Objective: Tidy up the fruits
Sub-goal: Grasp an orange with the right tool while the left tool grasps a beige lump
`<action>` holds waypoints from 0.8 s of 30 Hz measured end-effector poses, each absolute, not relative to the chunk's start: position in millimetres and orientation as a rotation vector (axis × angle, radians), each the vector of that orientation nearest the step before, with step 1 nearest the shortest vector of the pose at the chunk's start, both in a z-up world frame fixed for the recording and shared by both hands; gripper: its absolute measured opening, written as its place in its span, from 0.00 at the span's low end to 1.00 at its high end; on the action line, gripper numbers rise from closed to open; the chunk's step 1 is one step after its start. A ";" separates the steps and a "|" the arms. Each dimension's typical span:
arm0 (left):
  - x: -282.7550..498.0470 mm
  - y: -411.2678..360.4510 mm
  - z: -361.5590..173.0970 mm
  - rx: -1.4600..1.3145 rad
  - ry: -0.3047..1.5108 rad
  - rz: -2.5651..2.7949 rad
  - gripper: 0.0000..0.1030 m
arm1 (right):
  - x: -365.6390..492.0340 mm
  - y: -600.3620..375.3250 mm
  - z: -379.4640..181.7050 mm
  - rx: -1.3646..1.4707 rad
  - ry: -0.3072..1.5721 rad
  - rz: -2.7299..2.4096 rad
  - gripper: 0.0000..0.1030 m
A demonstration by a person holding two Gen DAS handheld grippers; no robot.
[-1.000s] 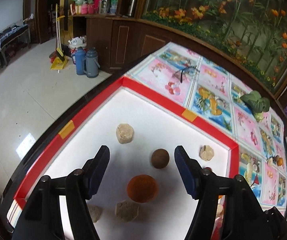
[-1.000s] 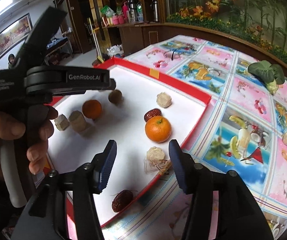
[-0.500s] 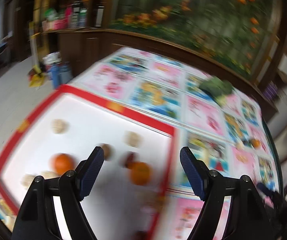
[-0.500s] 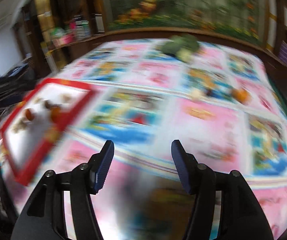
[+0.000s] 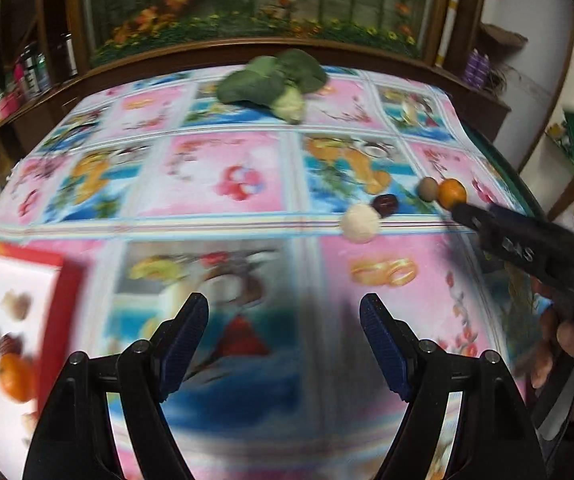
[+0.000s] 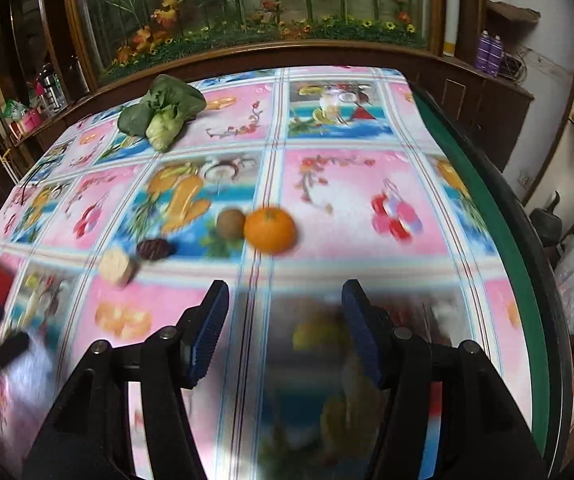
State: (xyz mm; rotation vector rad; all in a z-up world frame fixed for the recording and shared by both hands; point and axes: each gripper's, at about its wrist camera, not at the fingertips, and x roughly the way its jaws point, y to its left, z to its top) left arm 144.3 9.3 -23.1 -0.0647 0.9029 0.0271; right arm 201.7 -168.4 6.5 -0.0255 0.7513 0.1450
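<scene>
Both views are motion-blurred. On the patterned tablecloth lie an orange, a brown round fruit, a dark red date and a pale lump in a loose row. My right gripper is open and empty, just short of the orange. My left gripper is open and empty over bare cloth, with the same row up to its right: orange, date, pale lump. A finger of the right gripper reaches toward that orange. The red-rimmed white tray at far left holds several pieces, one an orange.
A leafy green vegetable lies at the far side of the table. The table's green edge runs down the right. A dark wooden cabinet with artificial flowers stands behind. A hand holds the right gripper.
Both grippers have swung right, away from the tray and over the tablecloth. The tray has slid to the left edge of both views. The left jaws stand wider than a second ago.
</scene>
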 end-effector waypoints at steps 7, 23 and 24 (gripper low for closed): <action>173.8 -20.3 -35.7 -0.030 0.914 0.023 0.76 | 239.5 -157.8 0.0 -0.079 0.768 0.140 0.29; 169.7 -6.0 -30.6 -0.040 0.891 0.049 0.26 | 169.9 -181.3 -0.6 0.061 0.723 0.200 0.29; 163.0 1.3 -29.5 -0.058 0.894 0.059 0.26 | 169.7 -181.2 0.0 0.057 0.721 0.199 0.29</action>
